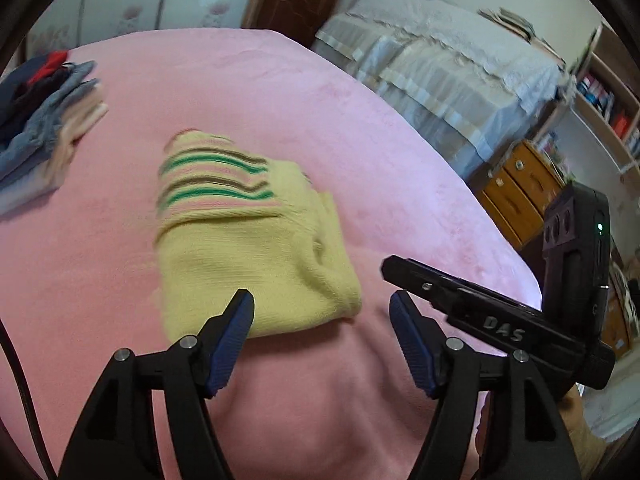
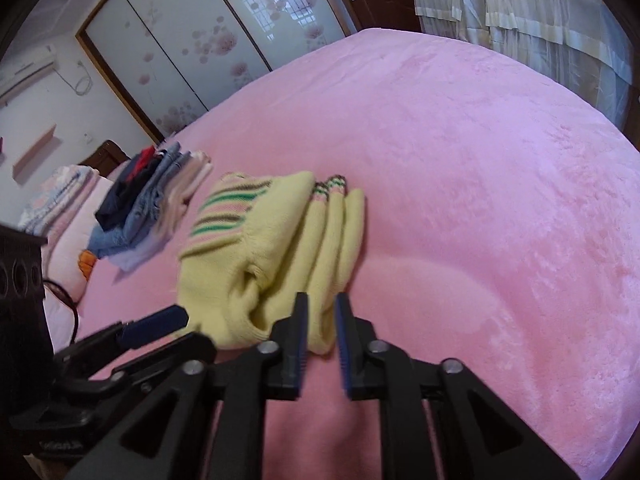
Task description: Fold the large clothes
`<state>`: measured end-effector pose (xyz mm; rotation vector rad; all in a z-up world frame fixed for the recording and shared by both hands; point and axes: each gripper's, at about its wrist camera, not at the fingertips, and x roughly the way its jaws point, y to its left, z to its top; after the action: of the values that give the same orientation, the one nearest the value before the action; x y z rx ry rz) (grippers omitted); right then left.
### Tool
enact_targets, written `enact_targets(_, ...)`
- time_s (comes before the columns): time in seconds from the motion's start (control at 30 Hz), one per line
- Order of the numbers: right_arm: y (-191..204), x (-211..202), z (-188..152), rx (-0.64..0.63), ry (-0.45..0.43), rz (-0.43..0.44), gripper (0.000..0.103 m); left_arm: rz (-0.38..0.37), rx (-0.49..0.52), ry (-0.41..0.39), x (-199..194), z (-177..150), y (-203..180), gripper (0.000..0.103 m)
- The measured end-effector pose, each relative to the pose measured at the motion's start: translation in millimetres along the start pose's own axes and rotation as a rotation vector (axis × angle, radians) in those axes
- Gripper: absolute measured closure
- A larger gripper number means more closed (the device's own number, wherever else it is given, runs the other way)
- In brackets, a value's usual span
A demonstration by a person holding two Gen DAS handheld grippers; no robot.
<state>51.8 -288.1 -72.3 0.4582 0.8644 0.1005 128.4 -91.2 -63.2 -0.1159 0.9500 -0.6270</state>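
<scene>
Tongs first: the left gripper [image 1: 322, 312] stands wide apart at the bottom of its own view, blue pads bare, nothing between them; the near edge of the yellow sweater [image 1: 248, 256] lies just past its left-hand finger. The right gripper [image 2: 322, 316] shows at the bottom centre of its view with jaws parted only a little, a narrow gap and no cloth in it, its tips hanging just over the sweater's near hem. Neither holds anything.

The sweater sits folded into a compact bundle in the middle of the pink blanket [image 2: 480, 200], striped band toward the upper left, sleeves laid in ridges along its right side in the right wrist view. A stack of folded clothes [image 2: 152, 208] rests well apart at the left of the frame, near the bed's edge.

By my reading the fold is finished or nearly so, and the step in hand is release and tidy. To do it well, lift both grippers clear without snagging the loose knit, check that the sleeve ridges stay tucked, and press the bulging near corner flat before moving the bundle toward the stack.
</scene>
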Motion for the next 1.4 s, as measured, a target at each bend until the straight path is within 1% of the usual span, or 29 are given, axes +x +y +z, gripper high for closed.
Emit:
enact_targets(0.03,1.8,-1.5,0.8,0.003,-0.003,0.015,0.068,0.029,-0.023,-0.010,-4.5,0.3,8.8,0.034)
enact_targets(0.1,11.5,1.7,3.1,-0.003,0.002,0.045,0.068,0.085,-0.073,-0.017,-7.6,0.2,28.6,0.034)
enact_targets(0.13,15.4,4.4,3.2,-0.011,0.012,0.052,0.068,0.125,-0.111,-0.005,-5.7,-0.6,41.9,0.034)
enact_targets(0.2,24.6,13.4,3.6,-0.027,0.036,0.061,0.068,0.177,-0.193,0.023,-1.9,-3.7,68.9,0.034)
enact_targets(0.3,36.4,30.1,6.2,-0.031,0.077,0.090,0.068,0.176,-0.273,0.034,1.2,-8.5,93.0,0.034)
enact_targets(0.37,41.1,42.4,8.9,-0.031,0.100,0.093,0.068,0.172,-0.296,0.040,4.3,-9.6,101.1,0.034)
enact_targets(0.47,44.1,63.1,11.4,-0.046,0.136,0.027,0.068,0.174,-0.280,0.041,9.3,-9.6,102.0,0.034)
enact_targets(0.5,43.0,69.5,11.4,-0.049,0.154,0.020,0.069,0.168,-0.268,0.039,11.4,-8.9,100.4,0.034)
enact_targets(0.53,41.4,75.4,11.0,-0.050,0.170,0.034,0.089,0.166,-0.258,0.041,14.9,-5.4,97.5,0.034)
enact_targets(0.57,39.1,79.0,10.7,-0.048,0.179,0.051,0.092,0.169,-0.248,0.045,19.7,-2.5,94.0,0.034)
enact_targets(0.6,37.7,77.7,10.7,-0.049,0.170,0.050,0.092,0.166,-0.239,0.048,23.6,1.1,89.9,0.034)
enact_targets(0.63,37.7,71.0,11.6,-0.055,0.142,0.042,0.093,0.156,-0.236,0.047,25.2,2.2,87.7,0.034)
enact_targets(0.7,42.8,45.4,14.9,-0.101,0.046,0.021,0.093,0.134,-0.223,0.036,26.6,6.0,79.2,0.034)
enact_targets(0.77,44.2,26.9,15.1,-0.131,-0.012,-0.012,0.093,0.140,-0.189,0.041,30.7,6.0,69.4,0.034)
enact_targets(0.8,40.9,26.6,13.5,-0.131,-0.012,-0.033,0.093,0.153,-0.169,0.059,37.4,4.6,64.6,0.038)
enact_targets(0.83,34.9,32.2,11.4,-0.125,0.012,-0.052,0.093,0.156,-0.158,0.075,43.1,3.3,62.4,0.045)
enact_targets(0.9,10.5,57.7,0.3,-0.058,0.110,-0.069,0.092,0.150,-0.153,0.121,56.3,-1.5,61.5,0.049)
enact_targets(0.93,4.3,65.8,-3.0,-0.032,0.135,-0.061,0.092,0.146,-0.158,0.138,61.7,-4.3,61.8,0.049)
enact_targets(0.97,-1.5,69.3,-6.2,-0.016,0.141,-0.055,0.092,0.144,-0.160,0.140,62.9,-6.2,61.4,0.049)
enact_targets(1.03,-3.2,63.5,-5.9,0.004,0.121,-0.040,0.091,0.153,-0.147,0.125,58.1,-6.8,59.6,0.049)
enact_targets(1.1,-0.7,53.9,-3.4,0.013,0.103,-0.029,0.086,0.153,-0.139,0.116,49.3,-4.7,57.9,0.049)
enact_targets(1.17,3.2,43.2,1.3,0.002,0.075,-0.048,0.081,0.153,-0.132,0.106,39.0,-0.5,56.1,0.049)
enact_targets(1.2,4.8,36.8,3.2,-0.011,0.053,-0.064,0.074,0.155,-0.126,0.091,31.6,3.3,54.3,0.049)
enact_targets(1.23,7.8,29.2,5.2,-0.027,0.026,-0.080,0.071,0.155,-0.120,0.078,26.1,7.2,52.9,0.047)
enact_targets(1.3,16.4,15.9,10.8,-0.061,-0.027,-0.092,0.071,0.137,-0.109,0.032,12.3,16.9,50.1,0.044)
enact_targets(1.37,26.9,8.4,20.7,-0.097,-0.077,-0.075,0.071,0.124,-0.087,-0.013,1.5,26.7,46.2,0.037)
enact_targets(1.4,29.7,7.2,24.5,-0.110,-0.085,-0.072,0.071,0.131,-0.069,-0.034,-1.6,33.1,43.6,0.031)
